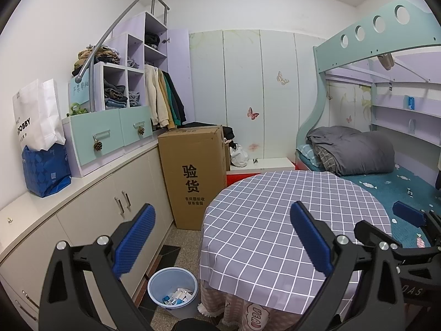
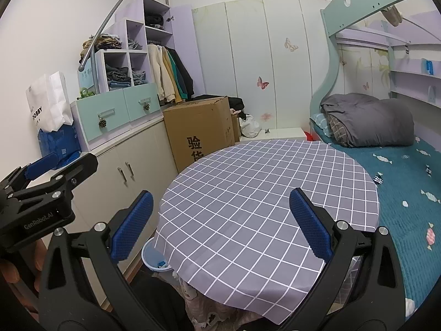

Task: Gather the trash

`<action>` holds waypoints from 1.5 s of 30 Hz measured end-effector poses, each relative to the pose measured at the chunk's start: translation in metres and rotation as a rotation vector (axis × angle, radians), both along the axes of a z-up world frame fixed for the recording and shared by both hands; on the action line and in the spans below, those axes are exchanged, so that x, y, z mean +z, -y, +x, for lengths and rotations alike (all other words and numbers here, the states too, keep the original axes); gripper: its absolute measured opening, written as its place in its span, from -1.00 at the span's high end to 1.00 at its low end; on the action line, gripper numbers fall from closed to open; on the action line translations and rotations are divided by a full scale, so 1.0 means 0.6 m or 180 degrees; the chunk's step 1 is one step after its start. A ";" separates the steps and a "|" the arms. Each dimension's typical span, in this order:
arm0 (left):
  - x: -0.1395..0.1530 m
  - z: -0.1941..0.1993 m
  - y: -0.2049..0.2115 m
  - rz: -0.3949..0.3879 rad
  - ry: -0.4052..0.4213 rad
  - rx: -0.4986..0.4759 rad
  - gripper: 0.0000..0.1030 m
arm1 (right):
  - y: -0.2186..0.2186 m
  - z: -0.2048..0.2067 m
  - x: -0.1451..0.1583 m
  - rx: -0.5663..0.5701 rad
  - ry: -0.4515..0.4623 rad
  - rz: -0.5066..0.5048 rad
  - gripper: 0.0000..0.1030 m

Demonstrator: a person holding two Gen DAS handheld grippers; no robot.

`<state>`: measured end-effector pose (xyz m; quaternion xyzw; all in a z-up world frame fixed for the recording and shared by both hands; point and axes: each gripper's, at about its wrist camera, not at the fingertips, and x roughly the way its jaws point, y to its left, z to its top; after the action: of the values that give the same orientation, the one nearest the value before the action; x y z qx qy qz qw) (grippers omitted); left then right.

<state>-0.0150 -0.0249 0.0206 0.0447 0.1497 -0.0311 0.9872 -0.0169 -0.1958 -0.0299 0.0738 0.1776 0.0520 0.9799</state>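
Beside one table [image 1: 289, 220], one bin [image 1: 172, 287], some wrappers [image 1: 177, 296].

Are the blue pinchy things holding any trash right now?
No. The left tool and the right tool are both open with nothing between their fingers. Trash lies in the blue bin on the floor.

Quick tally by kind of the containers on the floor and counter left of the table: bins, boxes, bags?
Blue trash bin: 1
Tall cardboard box: 1
White paper bag: 1
Blue bag: 1
Total: 4
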 end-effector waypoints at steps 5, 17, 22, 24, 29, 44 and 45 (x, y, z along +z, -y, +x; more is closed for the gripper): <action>0.001 0.000 0.001 0.0004 0.0000 -0.0002 -0.87 | 0.002 0.000 -0.003 0.0001 -0.0015 0.0008 -0.88; -0.006 0.001 -0.005 0.0016 -0.0020 -0.0011 -0.87 | 0.002 0.000 -0.004 -0.0001 -0.0042 0.0022 -0.88; -0.010 0.003 -0.005 0.0024 -0.0038 -0.0008 -0.87 | -0.002 0.000 -0.005 -0.0005 -0.0057 0.0028 -0.88; -0.009 0.003 -0.005 0.0024 -0.0038 -0.0006 -0.87 | -0.002 0.001 -0.005 -0.0007 -0.0058 0.0029 -0.88; -0.008 0.005 -0.005 0.0025 -0.0039 -0.0006 -0.87 | -0.002 0.001 -0.005 -0.0008 -0.0061 0.0030 -0.88; -0.011 0.006 -0.010 0.0023 -0.0049 -0.0007 -0.87 | -0.006 0.002 -0.005 -0.0003 -0.0071 0.0031 -0.88; -0.010 0.006 -0.009 0.0025 -0.0050 -0.0003 -0.87 | -0.006 0.002 -0.005 -0.0005 -0.0070 0.0027 -0.88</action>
<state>-0.0112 -0.0196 0.0145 0.0484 0.1576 -0.0314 0.9858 -0.0158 -0.1921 -0.0330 0.0787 0.1881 0.0512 0.9776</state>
